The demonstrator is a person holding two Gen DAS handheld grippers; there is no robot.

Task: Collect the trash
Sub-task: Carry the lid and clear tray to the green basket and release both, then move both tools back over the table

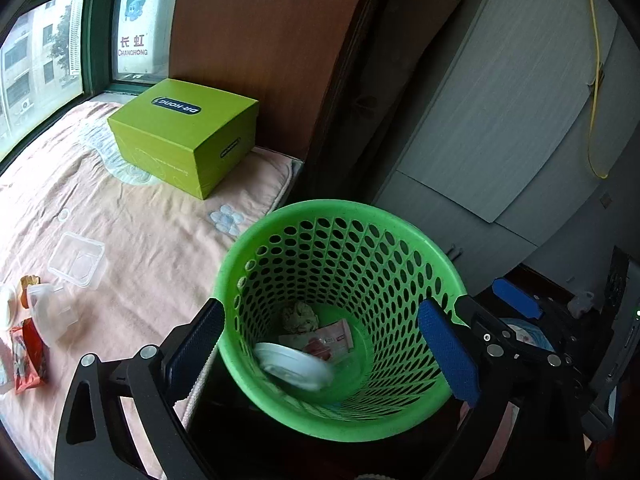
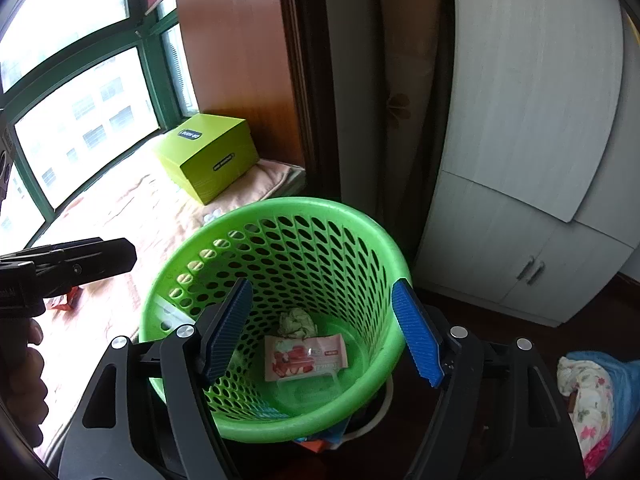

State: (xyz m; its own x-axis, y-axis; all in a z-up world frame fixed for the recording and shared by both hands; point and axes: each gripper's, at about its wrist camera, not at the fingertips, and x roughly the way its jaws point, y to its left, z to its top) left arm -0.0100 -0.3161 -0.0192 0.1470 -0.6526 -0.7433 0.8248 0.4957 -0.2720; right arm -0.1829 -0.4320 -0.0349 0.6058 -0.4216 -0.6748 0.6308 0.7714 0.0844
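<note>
Both wrist cameras are looking steeply down, from close above, into the green basket (image 1: 340, 240) (image 2: 280, 216). The left view is sitting further left, taking in more of the bed (image 1: 140, 240). Both are sharing the basket, the green box (image 1: 184, 136) (image 2: 208, 156), the window (image 1: 40, 60) (image 2: 80, 100) and the grey wardrobe (image 1: 500, 120) (image 2: 520, 140) beyond.

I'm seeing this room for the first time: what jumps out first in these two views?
The bright green perforated basket fills the middle, just off the bed's corner, with a pink wrapper and a crumpled wad at its bottom. Behind it a lime-green box sits on the pink bedspread by the window.
</note>
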